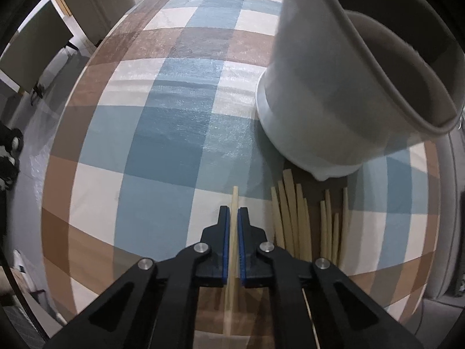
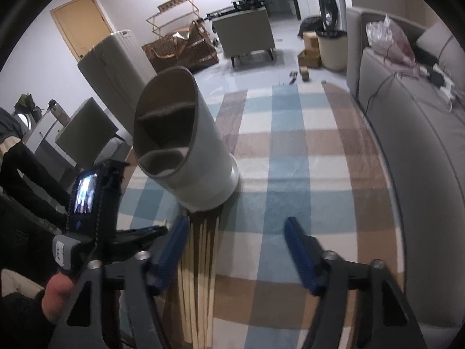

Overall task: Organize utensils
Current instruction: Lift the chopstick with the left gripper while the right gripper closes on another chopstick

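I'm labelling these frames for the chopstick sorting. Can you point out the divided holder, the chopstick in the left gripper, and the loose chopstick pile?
divided holder [image 2: 203, 151]: right wrist view, outer side wall.
chopstick [image 1: 234, 200]: left wrist view, tip beyond the pads.
loose chopstick pile [image 1: 290, 218]: left wrist view, middle sticks.

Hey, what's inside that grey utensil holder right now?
The holder shows only dark dividers splitting it into compartments; no utensils stick out. The compartment bottoms are hidden in shadow. The chopsticks lie outside on the cloth.
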